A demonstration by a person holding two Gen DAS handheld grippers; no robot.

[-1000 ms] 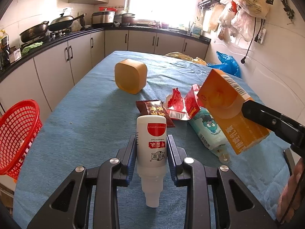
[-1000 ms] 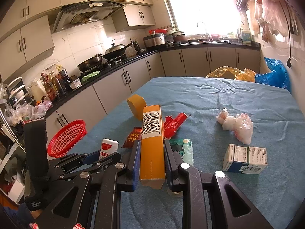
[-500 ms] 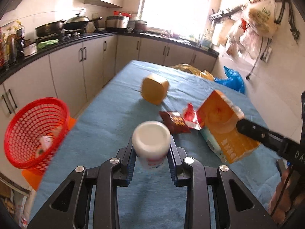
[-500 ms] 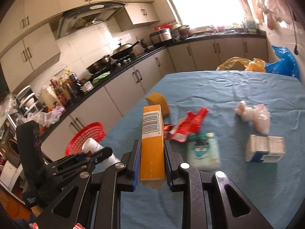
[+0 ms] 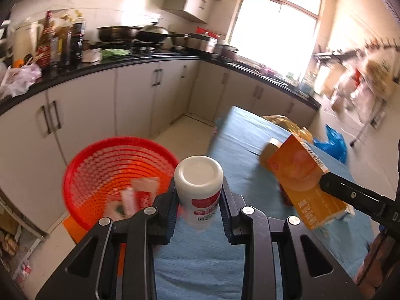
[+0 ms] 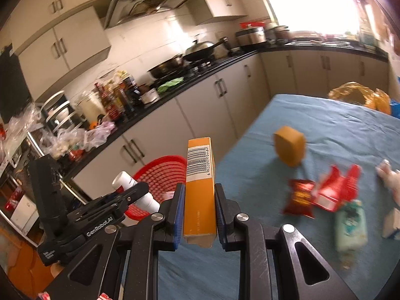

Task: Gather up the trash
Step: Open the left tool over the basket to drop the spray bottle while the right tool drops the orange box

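Left wrist view: the left gripper pinches a white bottle between its blue-padded fingers, flat base toward the camera. Beyond and left of the fingers, a red basket stands on the floor beside the blue table, with blurred scraps inside. Right of the fingers, an orange carton is gripped by the right gripper.

Right wrist view: the right gripper clamps the orange carton upright between its fingers, barcode facing up. Left of them, the left gripper holds the white bottle in front of the red basket. Right of the fingers, a yellow tub, red wrappers and a green pack lie on the table
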